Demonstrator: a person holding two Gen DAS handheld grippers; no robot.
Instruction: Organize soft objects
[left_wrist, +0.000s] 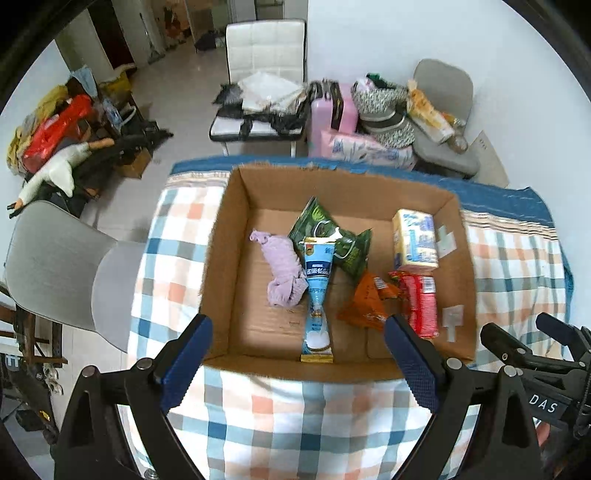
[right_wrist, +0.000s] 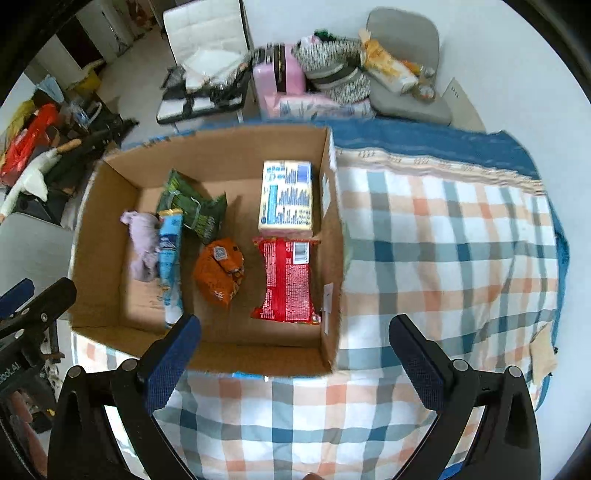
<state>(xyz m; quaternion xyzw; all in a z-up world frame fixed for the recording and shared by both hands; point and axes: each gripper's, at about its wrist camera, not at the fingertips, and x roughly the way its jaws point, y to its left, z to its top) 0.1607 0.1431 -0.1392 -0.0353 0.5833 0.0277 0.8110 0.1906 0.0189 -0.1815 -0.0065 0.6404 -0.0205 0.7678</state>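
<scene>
1. Two pairs of black tongs with blue pads, left tongs (left_wrist: 297, 356) and right tongs (right_wrist: 294, 354), hang spread wide and empty above the table's checked cloth (right_wrist: 443, 229), probably having let go.
2. Below them sits an open brown cardboard box (left_wrist: 221, 258).
3. Inside lie six soft items: lilac knitted cloth (left_wrist: 280, 267), blue tube-shaped pouch (left_wrist: 317, 295), green snack bag (left_wrist: 328, 236), orange packet (left_wrist: 364, 302), red noodle packet (right_wrist: 286, 278), yellow tissue pack (right_wrist: 286, 197).
</scene>
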